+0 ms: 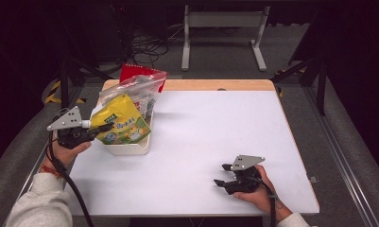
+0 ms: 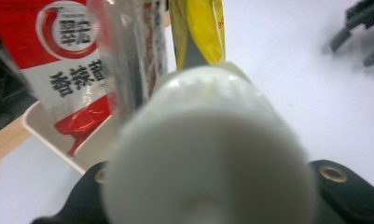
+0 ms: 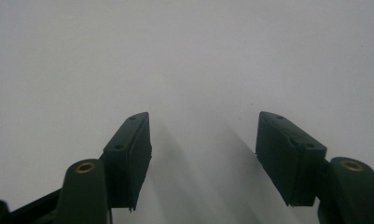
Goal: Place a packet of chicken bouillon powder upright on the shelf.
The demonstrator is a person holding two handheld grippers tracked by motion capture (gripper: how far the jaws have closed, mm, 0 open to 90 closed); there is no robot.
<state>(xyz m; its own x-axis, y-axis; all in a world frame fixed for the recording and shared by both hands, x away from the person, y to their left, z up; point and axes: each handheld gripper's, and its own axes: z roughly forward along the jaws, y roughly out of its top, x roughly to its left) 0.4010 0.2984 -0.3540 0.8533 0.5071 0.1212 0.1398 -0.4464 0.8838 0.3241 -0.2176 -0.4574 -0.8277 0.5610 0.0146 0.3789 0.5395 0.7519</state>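
Holding the yellow pouch by its white cap, our left gripper keeps it clamped over the cream bin beside the red packet, probably for packing. Our right gripper rests on the worktop, jaws apart and empty.

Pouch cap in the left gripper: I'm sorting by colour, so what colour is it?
White, on the yellow pouch's cap; clearest in the left gripper view.
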